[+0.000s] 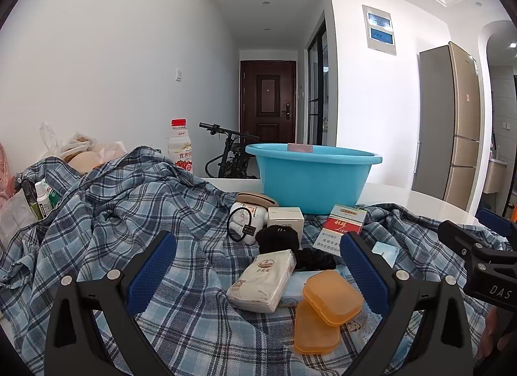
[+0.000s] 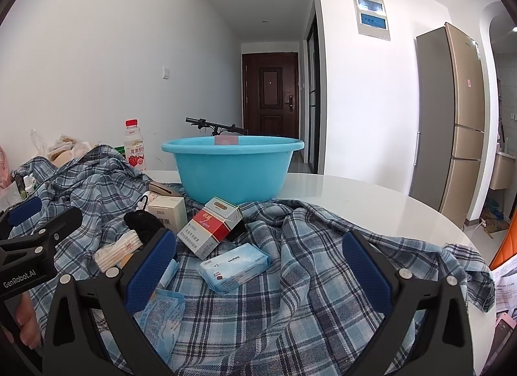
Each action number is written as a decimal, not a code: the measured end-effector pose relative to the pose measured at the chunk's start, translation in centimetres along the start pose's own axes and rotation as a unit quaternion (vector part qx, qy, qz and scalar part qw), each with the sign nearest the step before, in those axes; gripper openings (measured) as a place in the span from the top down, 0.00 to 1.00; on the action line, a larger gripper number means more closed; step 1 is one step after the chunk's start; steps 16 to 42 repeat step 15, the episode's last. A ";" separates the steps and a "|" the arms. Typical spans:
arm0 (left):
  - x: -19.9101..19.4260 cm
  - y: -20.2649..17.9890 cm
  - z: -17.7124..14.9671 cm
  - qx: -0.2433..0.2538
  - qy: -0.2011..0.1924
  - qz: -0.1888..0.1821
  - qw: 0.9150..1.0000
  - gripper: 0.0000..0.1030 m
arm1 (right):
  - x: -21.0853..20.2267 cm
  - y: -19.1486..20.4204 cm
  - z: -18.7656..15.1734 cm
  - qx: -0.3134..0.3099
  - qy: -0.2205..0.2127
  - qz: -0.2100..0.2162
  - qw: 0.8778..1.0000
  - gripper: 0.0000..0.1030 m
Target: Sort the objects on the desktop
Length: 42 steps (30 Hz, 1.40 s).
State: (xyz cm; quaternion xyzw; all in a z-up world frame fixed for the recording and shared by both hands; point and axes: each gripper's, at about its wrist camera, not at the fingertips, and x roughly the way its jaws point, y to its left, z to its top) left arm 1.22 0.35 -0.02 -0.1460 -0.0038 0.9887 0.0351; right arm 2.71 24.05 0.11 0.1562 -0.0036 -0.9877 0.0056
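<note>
Both held level above the plaid cloth [image 2: 290, 279]; left gripper [image 1: 258, 276] spread wide around tissue pack [image 1: 261, 282] and orange case [image 1: 332, 295], gripping nothing; right gripper [image 2: 258, 274] wide apart, empty, facing wipes pack [image 2: 234, 266] before blue basin [image 2: 232, 169].

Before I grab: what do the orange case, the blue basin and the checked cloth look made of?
Orange case: seemingly translucent, matte plastic; light glows through its hinged lid. Blue basin: apparently moulded plastic, smooth with a slight sheen and a rolled rim. Checked cloth: woven fabric, probably cotton; it creases softly and shows a twill-like weave.
</note>
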 end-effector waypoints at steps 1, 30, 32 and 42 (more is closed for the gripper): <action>0.0 0.0 0.0 0.000 0.000 0.000 1.000 0.00 | -0.1 0.0 0.0 0.000 -0.001 0.000 1.000 0.00; 0.0 0.0 0.0 0.000 0.000 0.000 1.000 0.00 | -0.1 -0.1 0.1 0.000 -0.001 0.000 1.000 0.00; 0.0 0.0 0.0 0.000 0.000 0.000 1.000 0.00 | -0.1 -0.1 0.1 0.000 -0.001 0.000 1.000 0.00; 0.0 0.0 0.0 0.000 0.000 0.000 1.000 0.00 | -0.1 -0.1 0.1 0.000 -0.001 0.000 1.000 0.00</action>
